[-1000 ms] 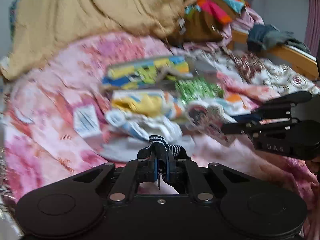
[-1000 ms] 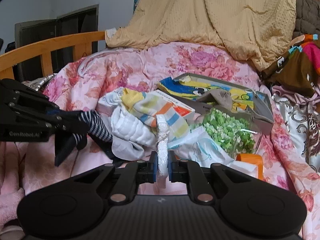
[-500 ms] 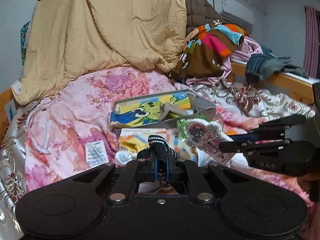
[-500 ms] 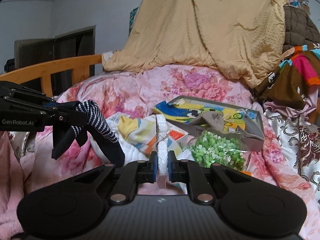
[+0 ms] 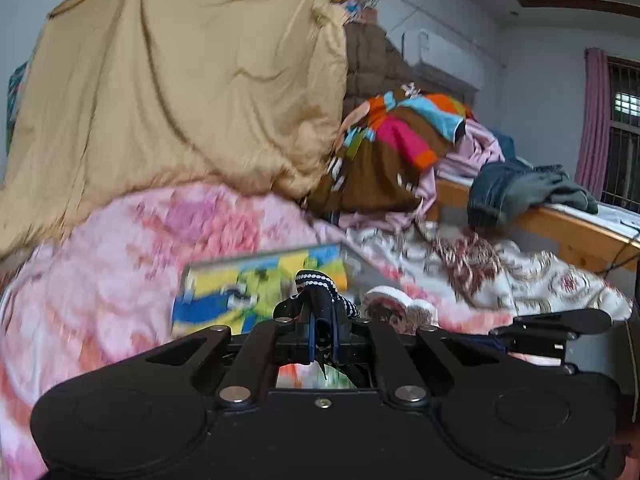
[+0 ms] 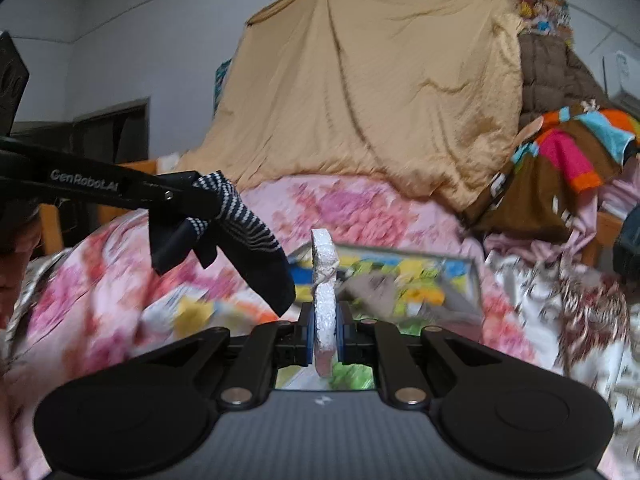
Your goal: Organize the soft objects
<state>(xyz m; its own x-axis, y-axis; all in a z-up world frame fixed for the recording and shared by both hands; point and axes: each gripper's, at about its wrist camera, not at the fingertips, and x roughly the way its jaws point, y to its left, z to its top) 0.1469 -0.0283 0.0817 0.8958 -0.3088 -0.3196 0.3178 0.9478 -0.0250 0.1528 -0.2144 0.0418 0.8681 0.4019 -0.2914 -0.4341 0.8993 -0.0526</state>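
Cluttered pink floral bed: I have left gripper clamped on dark striped sock, right gripper on flat white plush piece (both lifted); placing and remaining pile left.

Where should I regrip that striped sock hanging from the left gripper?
Take the sock by its dark toe end, coming from below. It hangs free there, while the left gripper pinches the cuff; a second hold lets you stretch it flat.

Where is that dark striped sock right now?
The dark striped sock hangs pinched in the left tongs, at the right wrist view's left, above the pink floral quilt.
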